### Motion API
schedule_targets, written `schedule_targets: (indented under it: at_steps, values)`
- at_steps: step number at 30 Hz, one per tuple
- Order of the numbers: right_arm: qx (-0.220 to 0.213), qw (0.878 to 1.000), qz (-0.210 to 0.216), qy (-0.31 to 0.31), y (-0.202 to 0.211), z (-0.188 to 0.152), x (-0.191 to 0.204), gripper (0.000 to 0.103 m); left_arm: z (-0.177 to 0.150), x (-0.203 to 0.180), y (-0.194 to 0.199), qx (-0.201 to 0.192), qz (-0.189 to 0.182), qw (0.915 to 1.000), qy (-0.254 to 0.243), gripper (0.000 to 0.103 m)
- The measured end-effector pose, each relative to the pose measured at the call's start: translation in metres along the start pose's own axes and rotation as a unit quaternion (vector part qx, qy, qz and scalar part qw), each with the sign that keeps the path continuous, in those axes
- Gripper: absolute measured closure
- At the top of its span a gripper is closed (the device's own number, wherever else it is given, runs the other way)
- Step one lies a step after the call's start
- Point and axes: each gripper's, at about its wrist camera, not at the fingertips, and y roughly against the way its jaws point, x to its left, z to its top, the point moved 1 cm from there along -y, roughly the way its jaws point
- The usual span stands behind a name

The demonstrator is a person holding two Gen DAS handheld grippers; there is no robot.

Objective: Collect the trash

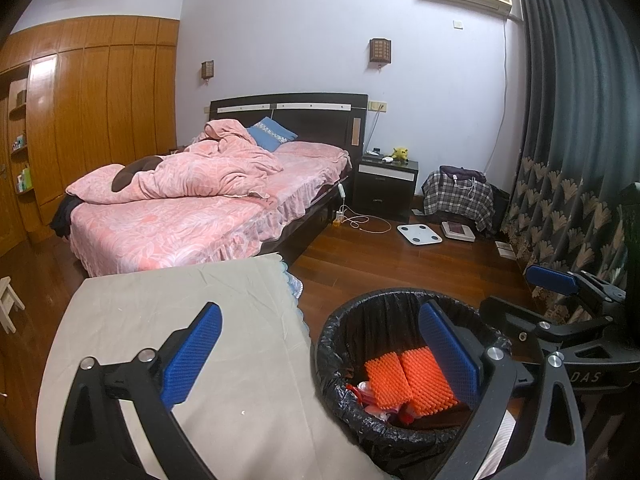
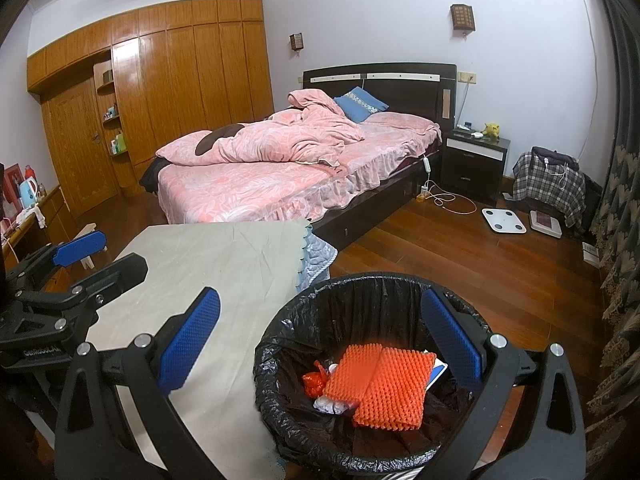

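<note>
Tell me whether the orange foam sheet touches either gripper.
Apart. In the right wrist view the orange foam sheet lies down inside the bin; both grippers are open and empty above it.

Not much readable here tbh. In the left wrist view, the right tool (image 1: 560, 284) showed up at about 3 o'clock, and its black body had pale capital letters "DAS" printed on it; whatever came before them was hidden behind the near tool's arm, so that was only a fragment. In the right wrist view, the left tool (image 2: 84, 246) sat at about 9 o'clock, and its black frame carried small white lettering that looked like "GenRoboLAI", though the last letters ran into the edge and were fuzzy. Everything else with print on it was too small to make out.
</note>
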Motion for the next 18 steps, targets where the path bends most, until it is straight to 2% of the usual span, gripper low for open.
schedule_targets:
  at_steps: [18]
  values:
    - [0.002,1.000,0.001,0.001,0.0002,0.0022,-0.0003,0.005,-0.0045,0.0078,-0.0003,0.005,0.000,1.0000,0.003,0.006]
